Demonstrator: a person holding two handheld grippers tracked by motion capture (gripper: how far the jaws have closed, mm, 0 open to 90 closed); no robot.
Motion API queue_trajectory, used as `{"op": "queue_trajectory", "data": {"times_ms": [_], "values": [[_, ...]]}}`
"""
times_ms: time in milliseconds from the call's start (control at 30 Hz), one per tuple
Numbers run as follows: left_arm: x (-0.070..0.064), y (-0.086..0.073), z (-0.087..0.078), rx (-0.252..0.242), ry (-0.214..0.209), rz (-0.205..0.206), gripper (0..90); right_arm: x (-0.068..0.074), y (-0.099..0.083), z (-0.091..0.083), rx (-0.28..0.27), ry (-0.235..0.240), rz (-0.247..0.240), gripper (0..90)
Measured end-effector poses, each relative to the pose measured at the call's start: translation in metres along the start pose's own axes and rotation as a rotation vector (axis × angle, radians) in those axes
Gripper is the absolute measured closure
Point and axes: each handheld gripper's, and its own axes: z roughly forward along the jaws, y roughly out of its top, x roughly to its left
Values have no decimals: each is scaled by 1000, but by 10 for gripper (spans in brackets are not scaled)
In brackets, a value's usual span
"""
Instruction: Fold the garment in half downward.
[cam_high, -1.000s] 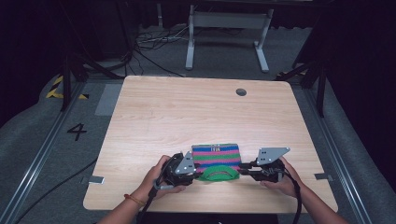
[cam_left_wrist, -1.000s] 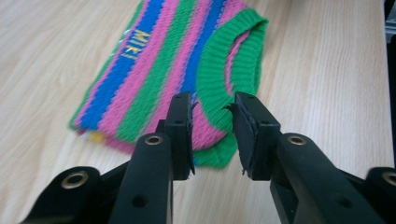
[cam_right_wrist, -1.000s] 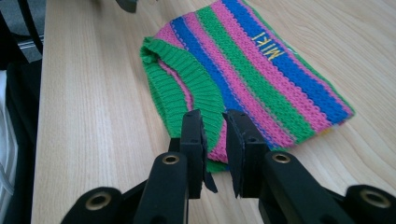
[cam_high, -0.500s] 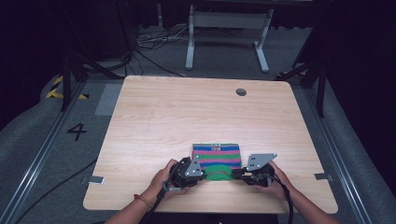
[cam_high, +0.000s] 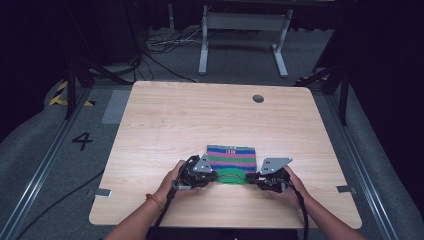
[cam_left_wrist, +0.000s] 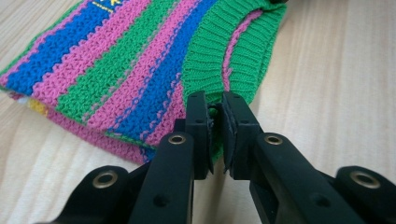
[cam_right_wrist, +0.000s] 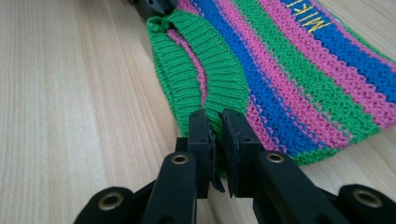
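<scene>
Both tools are clamped on the sweater's (cam_high: 231, 159) green ribbed hem: left tool (cam_left_wrist: 215, 122) pinching one end, right tool (cam_right_wrist: 215, 133) the other, on the table (cam_high: 165, 120).

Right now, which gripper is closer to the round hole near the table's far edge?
Right. The right gripper grips the striped knit's green collar almost straight below the hole. The left gripper grips the collar's other end, farther to the left.
</scene>
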Motion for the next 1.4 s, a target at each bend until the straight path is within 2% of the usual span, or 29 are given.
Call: {"op": "queue_trajectory", "data": {"times_ms": [167, 267, 367, 467, 567, 700, 833, 1100, 1267, 1400], "values": [[-2, 4, -6, 45, 18, 31, 771, 2, 6, -2, 33, -18, -17, 805], [-4, 2, -12, 74, 33, 42, 747, 3, 7, -7, 28, -17, -11, 783], [-5, -1, -21, 78, 46, 53, 720, 4, 6, -14, 29, -27, -23, 778], [-4, -6, -33, 65, 65, 42, 697, 4, 6, -23, 23, -36, -25, 761], [-5, -11, -48, 62, 95, 37, 655, 5, 6, -32, 22, -53, -32, 744], [-6, -20, -65, 82, 139, 45, 591, 4, 3, -41, 25, -72, -35, 731], [-6, -31, -81, 96, 179, 30, 537, 4, -5, -50, 40, -101, -36, 714], [-5, -52, -98, 109, 197, -11, 437, -1, -27, -72, 38, -160, -10, 660], [-1, -72, -107, 119, 208, -58, 375, -9, -46, -90, 23, -201, 43, 573], [5, -89, -116, 92, 208, -109, 339, -14, -62, -101, 21, -228, 89, 508]]}}
